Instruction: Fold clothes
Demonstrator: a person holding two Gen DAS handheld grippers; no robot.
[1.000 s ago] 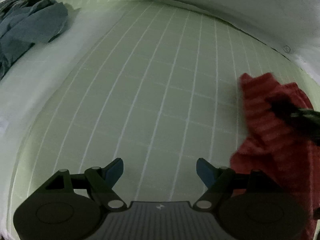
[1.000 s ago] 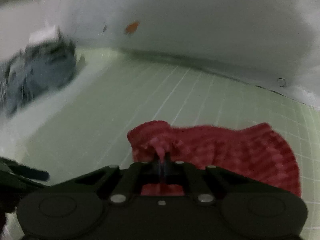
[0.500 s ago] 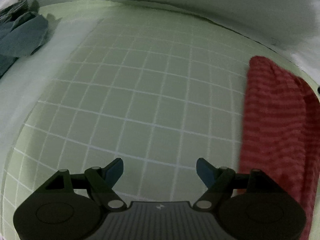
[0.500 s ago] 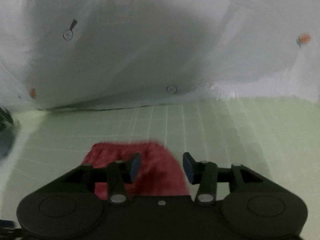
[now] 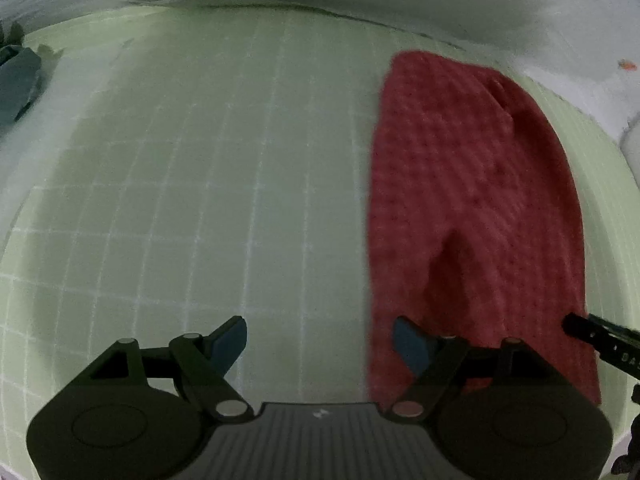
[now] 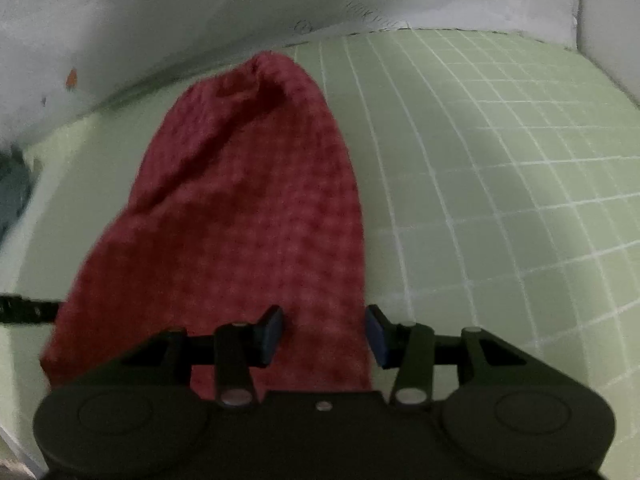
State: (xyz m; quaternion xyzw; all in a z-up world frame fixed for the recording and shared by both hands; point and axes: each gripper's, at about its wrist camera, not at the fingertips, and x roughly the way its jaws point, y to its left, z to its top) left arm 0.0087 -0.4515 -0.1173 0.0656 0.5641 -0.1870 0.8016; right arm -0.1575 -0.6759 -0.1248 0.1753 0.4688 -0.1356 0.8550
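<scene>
A red striped cloth (image 5: 472,200) lies as a long folded strip on the green grid mat (image 5: 200,200), running away from me; it also shows in the right wrist view (image 6: 240,216). My left gripper (image 5: 320,340) is open and empty, hovering over the mat with its right finger at the cloth's near left edge. My right gripper (image 6: 324,330) is open and empty, just above the cloth's near right end. The tip of the right gripper (image 5: 600,340) shows at the right edge of the left wrist view.
A pile of blue-grey clothes (image 5: 16,84) lies at the far left, beside the mat. A white wall (image 6: 200,12) borders the mat at the back. Bare grid mat (image 6: 500,200) stretches right of the cloth.
My right gripper let go of the red cloth and opened. The cloth now lies flat as a long strip. Both grippers have moved in toward its near end.
</scene>
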